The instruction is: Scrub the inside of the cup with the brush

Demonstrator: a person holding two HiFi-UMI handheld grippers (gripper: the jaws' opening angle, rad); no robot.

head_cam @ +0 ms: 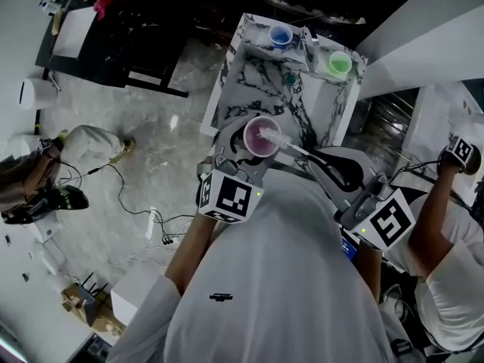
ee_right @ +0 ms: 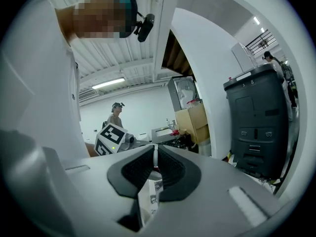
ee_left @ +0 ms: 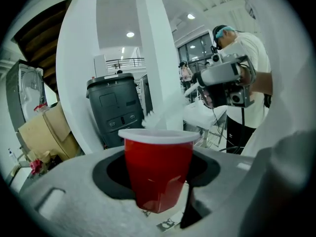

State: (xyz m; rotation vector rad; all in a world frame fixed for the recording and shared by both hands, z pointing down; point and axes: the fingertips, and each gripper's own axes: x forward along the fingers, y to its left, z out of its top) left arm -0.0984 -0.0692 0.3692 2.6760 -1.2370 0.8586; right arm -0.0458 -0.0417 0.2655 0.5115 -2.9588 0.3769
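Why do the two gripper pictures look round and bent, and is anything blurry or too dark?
Left gripper view: the wide-angle lens bends the pillar and blackens the corners; the red cup is sharp, the brush above its rim blurred. Right gripper view: same curving, bright ceiling light. Head view: dim overall.

The cup (ee_left: 158, 174) was red outside with a white rim, and the brush (head_cam: 291, 148) was white. At upper centre, black veins crossed the white marble table (head_cam: 249, 89), which bore a blue cup (head_cam: 280, 35) and a green cup (head_cam: 339, 63).
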